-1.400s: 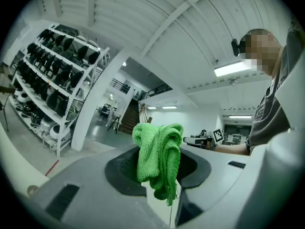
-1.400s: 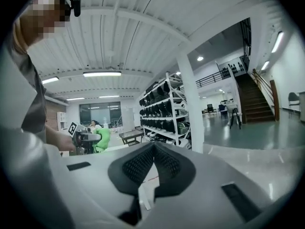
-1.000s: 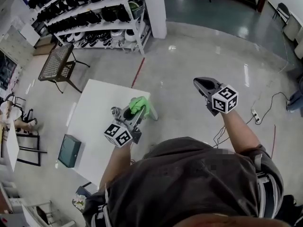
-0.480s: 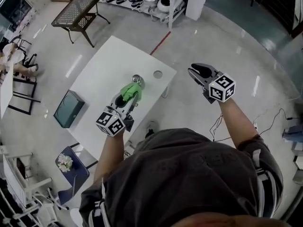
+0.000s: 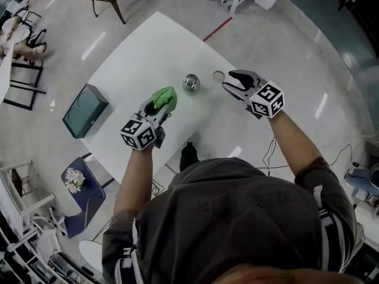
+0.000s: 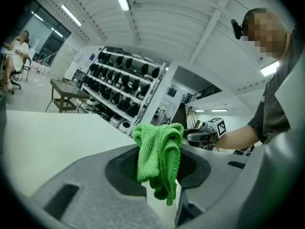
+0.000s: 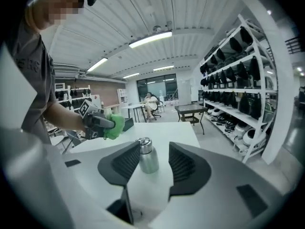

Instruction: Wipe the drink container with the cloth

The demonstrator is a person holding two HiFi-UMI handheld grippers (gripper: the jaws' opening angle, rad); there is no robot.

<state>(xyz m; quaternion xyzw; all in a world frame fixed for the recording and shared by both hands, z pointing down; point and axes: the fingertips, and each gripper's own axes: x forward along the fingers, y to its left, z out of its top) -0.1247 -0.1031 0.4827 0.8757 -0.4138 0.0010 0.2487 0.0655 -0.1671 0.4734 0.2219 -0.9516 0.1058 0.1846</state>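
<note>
Our left gripper [image 5: 157, 107] pinches the green cloth [image 5: 164, 97]. Our right gripper [image 5: 231, 80] has just been opening, its jaws spread and empty. The steel bottle [image 5: 190, 83] stands upright between both grippers, near the table [image 5: 148, 46] edge, beside a wide bare surface.

Nothing legible anywhere. Just square black-and-white code patterns, no letters or digits, on the left marker cube [image 5: 142, 135] behind the left tool [image 5: 159, 106] and the right marker cube [image 5: 267, 100] behind the right tool [image 5: 232, 80]. Faint shirt print [image 5: 237, 203] too blurred to read.
</note>
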